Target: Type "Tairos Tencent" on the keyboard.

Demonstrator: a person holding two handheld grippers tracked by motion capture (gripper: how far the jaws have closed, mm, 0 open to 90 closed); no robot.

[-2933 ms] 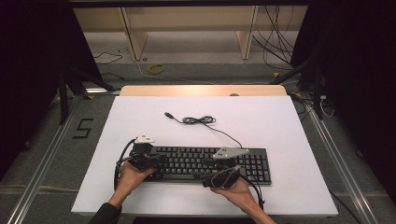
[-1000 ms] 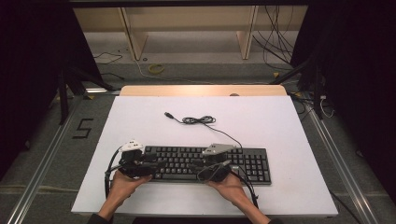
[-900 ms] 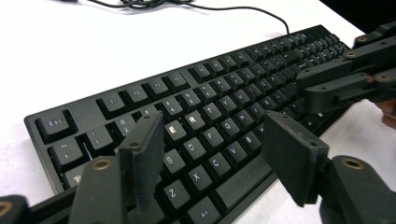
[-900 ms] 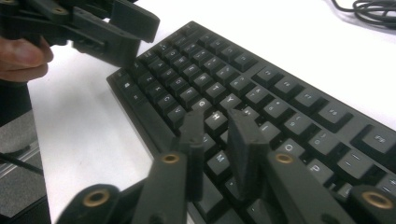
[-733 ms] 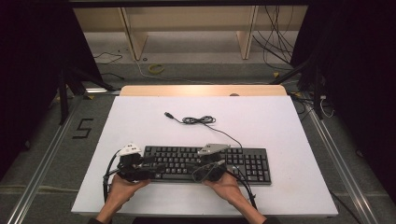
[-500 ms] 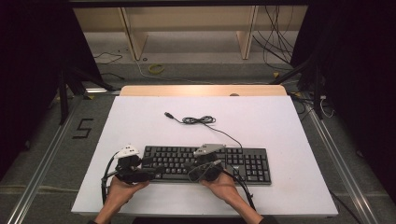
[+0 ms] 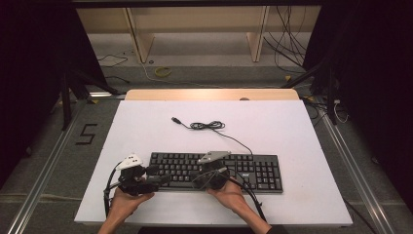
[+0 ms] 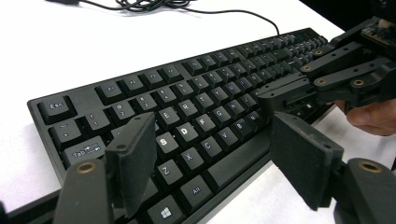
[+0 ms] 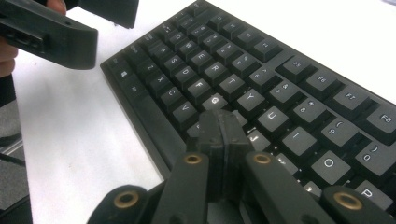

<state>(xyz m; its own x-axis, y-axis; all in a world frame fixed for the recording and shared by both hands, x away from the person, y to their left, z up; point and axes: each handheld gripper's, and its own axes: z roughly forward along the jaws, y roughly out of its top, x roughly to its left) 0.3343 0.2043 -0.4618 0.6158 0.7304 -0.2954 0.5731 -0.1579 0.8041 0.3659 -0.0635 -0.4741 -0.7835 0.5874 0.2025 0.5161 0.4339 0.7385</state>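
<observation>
White tabletop [image 7: 292, 126] with a pale wood strip along its far edge; grey floor, dark surrounds, bare shelving behind.

Left gripper [image 7: 158, 175]: jaws wide and just been opening, nothing between them, above the left end of the black keyboard [image 7: 253, 170].

Right gripper [image 9: 218, 128]: jaws pressed together, empty, tips at the H key.

Keyboard: near edge, centre. Its cable [image 7: 207, 126] coils mid-table. Forearms cut off by the bottom of the high view.
</observation>
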